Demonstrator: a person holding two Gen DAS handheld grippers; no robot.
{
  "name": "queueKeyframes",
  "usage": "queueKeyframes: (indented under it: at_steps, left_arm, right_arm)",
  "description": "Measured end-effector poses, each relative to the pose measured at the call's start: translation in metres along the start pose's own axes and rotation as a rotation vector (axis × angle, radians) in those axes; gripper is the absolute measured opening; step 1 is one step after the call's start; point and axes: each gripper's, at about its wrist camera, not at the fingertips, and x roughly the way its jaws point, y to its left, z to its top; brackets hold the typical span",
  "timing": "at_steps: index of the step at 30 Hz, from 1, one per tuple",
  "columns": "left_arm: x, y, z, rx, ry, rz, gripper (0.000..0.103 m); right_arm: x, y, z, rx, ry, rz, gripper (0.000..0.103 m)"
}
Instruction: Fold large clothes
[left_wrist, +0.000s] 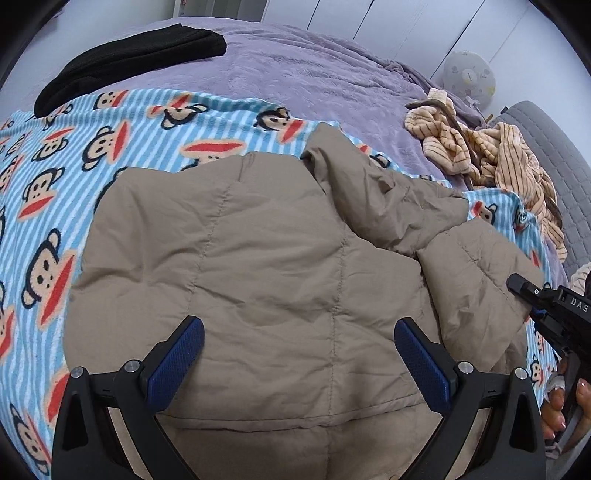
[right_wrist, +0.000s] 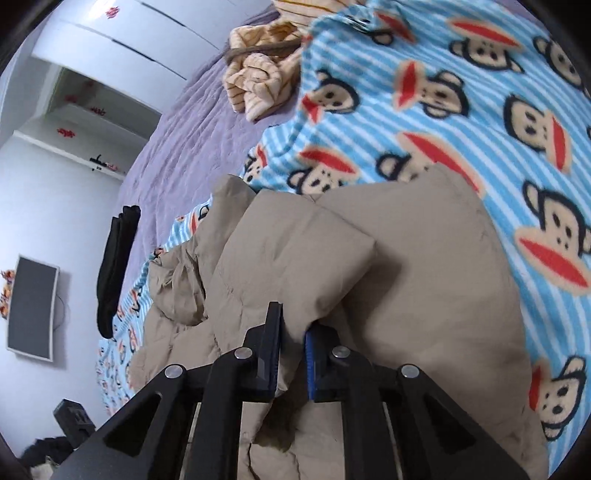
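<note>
Presently the tan quilted jacket (left_wrist: 258, 258) lies half-folded on the monkey-print blanket (left_wrist: 55, 177), left tool (left_wrist: 298, 334) gaping empty above it, right tool (right_wrist: 293, 325) pinching its right-hand edge; soft, puffy, light, likely slippery, best gripped at stitched seams

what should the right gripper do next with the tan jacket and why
Probably carry the pinched fold across the tan jacket. The right gripper is shut on its fabric, the sleeve side lies bunched, and the left gripper hovers open above.
</note>
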Motion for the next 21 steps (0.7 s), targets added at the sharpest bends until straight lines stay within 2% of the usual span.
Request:
queueKeyframes:
  at_steps: [4, 7, 8, 9, 12, 14, 16, 17, 18, 19, 20, 21]
  left_arm:
    - [-0.006, 0.023, 0.003, -0.087, 0.006, -0.108, 0.103]
    - [-0.010, 0.035, 0.006, -0.134, 0.003, -0.160, 0.103]
    - [-0.012, 0.038, 0.006, -0.147, 0.002, -0.179, 0.103]
    - [-0.013, 0.040, 0.007, -0.160, 0.002, -0.203, 0.103]
    - [-0.013, 0.042, 0.010, -0.194, 0.016, -0.301, 0.103]
    - [-0.008, 0.038, 0.011, -0.211, 0.046, -0.368, 0.103]
    - [-0.002, 0.029, 0.012, -0.207, 0.064, -0.402, 0.103]
    - [0.000, 0.024, 0.011, -0.194, 0.071, -0.406, 0.103]
    - [0.003, 0.019, 0.011, -0.181, 0.078, -0.398, 0.103]
    - [0.006, 0.015, 0.010, -0.173, 0.087, -0.387, 0.103]
    - [0.010, 0.012, 0.009, -0.167, 0.098, -0.381, 0.103]
    - [0.012, 0.011, 0.008, -0.160, 0.107, -0.373, 0.103]
  right_arm:
    - [0.006, 0.068, -0.014, -0.281, 0.001, 0.043, 0.012]
    - [0.018, 0.113, -0.042, -0.469, 0.058, 0.094, 0.012]
    - [0.021, 0.125, -0.060, -0.550, 0.100, 0.106, 0.012]
    - [0.021, 0.125, -0.060, -0.550, 0.100, 0.106, 0.012]
    - [0.040, 0.133, -0.088, -0.609, 0.191, 0.108, 0.012]
    - [0.052, 0.132, -0.101, -0.624, 0.245, 0.084, 0.013]
    - [0.064, 0.129, -0.111, -0.626, 0.305, 0.058, 0.015]
    - [0.066, 0.126, -0.115, -0.620, 0.322, 0.052, 0.023]
    - [0.065, 0.122, -0.116, -0.608, 0.334, 0.052, 0.039]
    - [0.061, 0.118, -0.117, -0.593, 0.340, 0.057, 0.049]
    - [0.055, 0.114, -0.117, -0.577, 0.338, 0.065, 0.066]
    - [0.047, 0.109, -0.115, -0.560, 0.326, 0.074, 0.070]
